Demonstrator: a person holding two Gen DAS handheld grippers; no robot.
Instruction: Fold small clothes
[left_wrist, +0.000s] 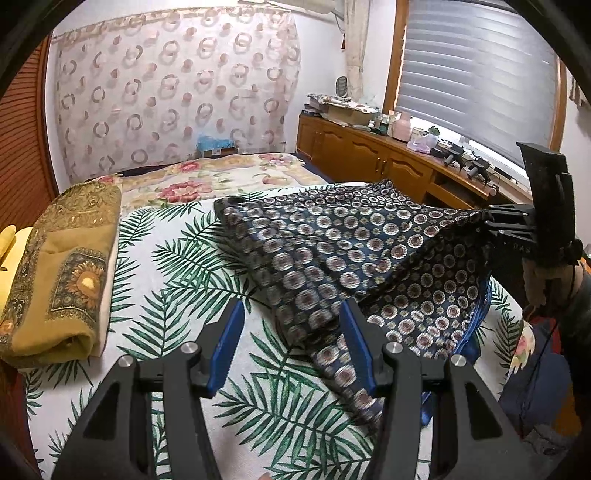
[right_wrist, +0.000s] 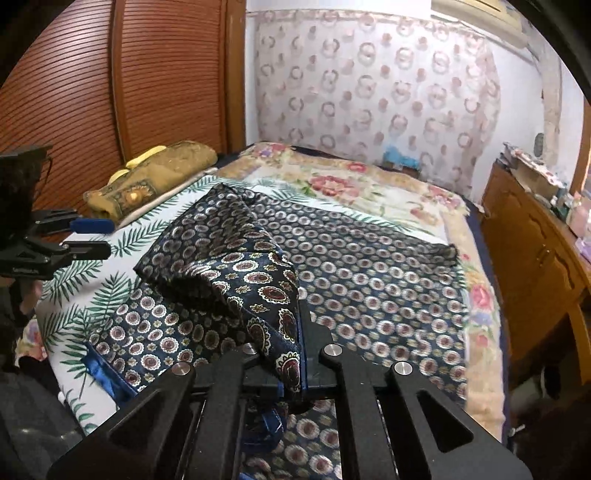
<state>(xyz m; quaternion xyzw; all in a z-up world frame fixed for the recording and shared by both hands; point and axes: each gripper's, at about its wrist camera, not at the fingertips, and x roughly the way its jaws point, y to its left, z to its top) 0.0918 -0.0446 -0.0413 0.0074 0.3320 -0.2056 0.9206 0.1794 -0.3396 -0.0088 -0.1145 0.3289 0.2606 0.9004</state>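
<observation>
One navy scarf (medallion print, blue lining) lay part-folded on the bed, beside one folded ochre cloth. The right tongs were clamped on a raised scarf corner; the left tongs stood wide apart, gripping nothing

A bed under a white palm-leaf sheet is flanked by a louvred brown wooden door, a ring-patterned sheer curtain, low wooden cabinets and a grey-blinded window.
</observation>
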